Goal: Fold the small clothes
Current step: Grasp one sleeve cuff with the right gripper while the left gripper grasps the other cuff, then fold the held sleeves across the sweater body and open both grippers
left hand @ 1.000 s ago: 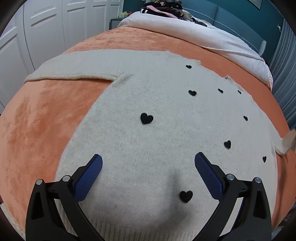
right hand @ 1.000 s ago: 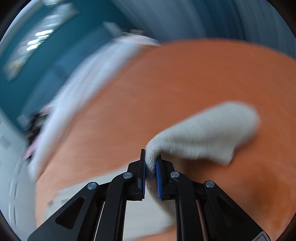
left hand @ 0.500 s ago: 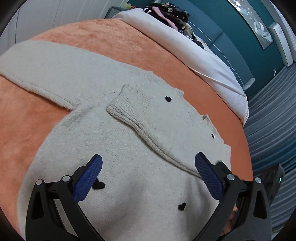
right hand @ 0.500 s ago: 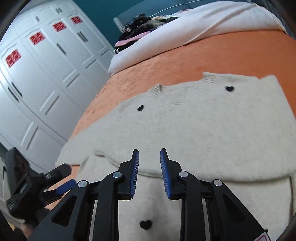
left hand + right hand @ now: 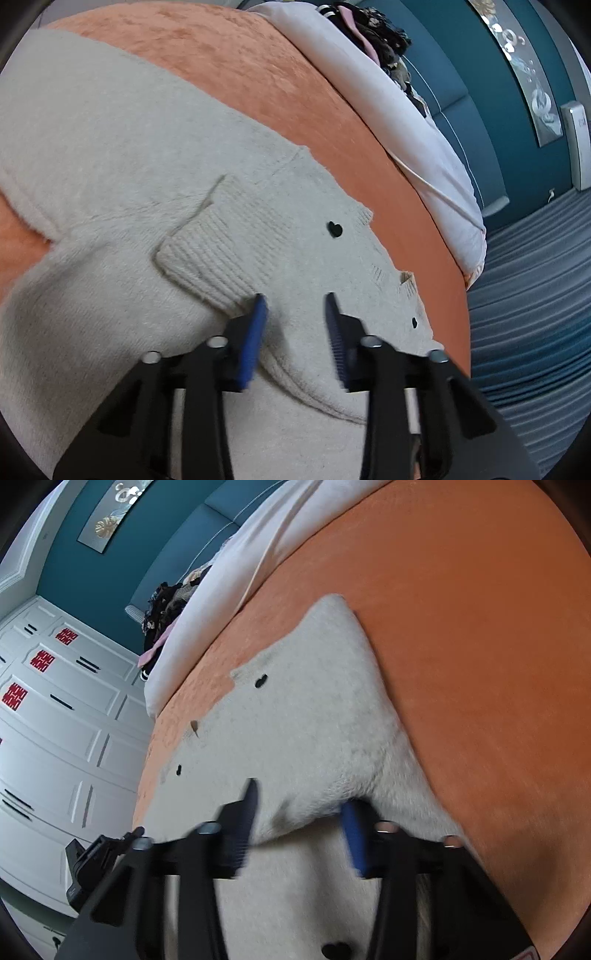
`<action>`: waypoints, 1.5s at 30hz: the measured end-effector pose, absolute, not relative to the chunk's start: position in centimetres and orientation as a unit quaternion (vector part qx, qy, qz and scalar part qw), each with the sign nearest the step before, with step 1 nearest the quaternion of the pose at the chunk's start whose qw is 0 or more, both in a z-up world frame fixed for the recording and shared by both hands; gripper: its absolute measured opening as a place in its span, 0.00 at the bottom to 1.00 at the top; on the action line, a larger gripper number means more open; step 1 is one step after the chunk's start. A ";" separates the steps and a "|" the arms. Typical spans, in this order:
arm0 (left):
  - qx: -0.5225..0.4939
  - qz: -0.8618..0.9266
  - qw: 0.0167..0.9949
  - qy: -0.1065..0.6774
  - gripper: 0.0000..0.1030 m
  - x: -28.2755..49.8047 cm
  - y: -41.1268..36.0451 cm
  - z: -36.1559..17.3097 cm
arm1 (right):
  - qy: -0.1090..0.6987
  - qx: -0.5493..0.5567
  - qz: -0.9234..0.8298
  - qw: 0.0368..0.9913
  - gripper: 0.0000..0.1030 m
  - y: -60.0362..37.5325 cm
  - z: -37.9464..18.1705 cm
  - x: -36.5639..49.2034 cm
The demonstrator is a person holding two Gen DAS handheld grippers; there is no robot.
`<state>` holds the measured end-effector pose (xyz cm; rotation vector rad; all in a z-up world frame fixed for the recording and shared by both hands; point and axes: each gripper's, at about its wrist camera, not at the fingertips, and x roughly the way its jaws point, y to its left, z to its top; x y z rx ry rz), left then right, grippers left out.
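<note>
Leftward, cream knit sweater with black hearts (image 5: 110,177) lies flat on orange plush bed cover (image 5: 258,74); bare cover beyond its edges. Left gripper (image 5: 295,328) fingers closing, folded sleeve between. Right gripper (image 5: 301,821) closing, fingers astride a sweater fold. Red characters on white wardrobe doors (image 5: 40,661), unreadable.

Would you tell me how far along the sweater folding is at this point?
Done: one sleeve lies folded across the chest of the sweater. In hand: the left gripper and right gripper are both closing, with sweater fabric between their jaws but not clearly pinched. Left: the other sleeve lies spread out, and the body is not yet folded.
</note>
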<state>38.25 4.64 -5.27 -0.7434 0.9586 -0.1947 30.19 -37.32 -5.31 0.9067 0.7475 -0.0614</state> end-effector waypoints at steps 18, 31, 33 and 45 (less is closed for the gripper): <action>-0.431 -0.118 0.776 0.445 0.57 36.1 5.3 -8.5 | 0.332 0.398 -0.103 0.849 0.13 -41.3 -7.4 27.8; -0.367 -0.174 0.820 0.404 0.06 39.0 2.7 -2.7 | 0.259 0.389 -0.063 0.882 0.08 -40.9 -2.6 26.0; -0.350 -0.157 0.824 0.418 0.06 39.0 3.4 -4.1 | 0.311 0.375 -0.082 0.869 0.07 -40.9 -5.0 27.0; -0.315 -0.144 0.841 0.416 0.08 36.9 3.7 -10.0 | 0.294 0.287 -0.118 0.904 0.10 -38.1 -0.2 25.5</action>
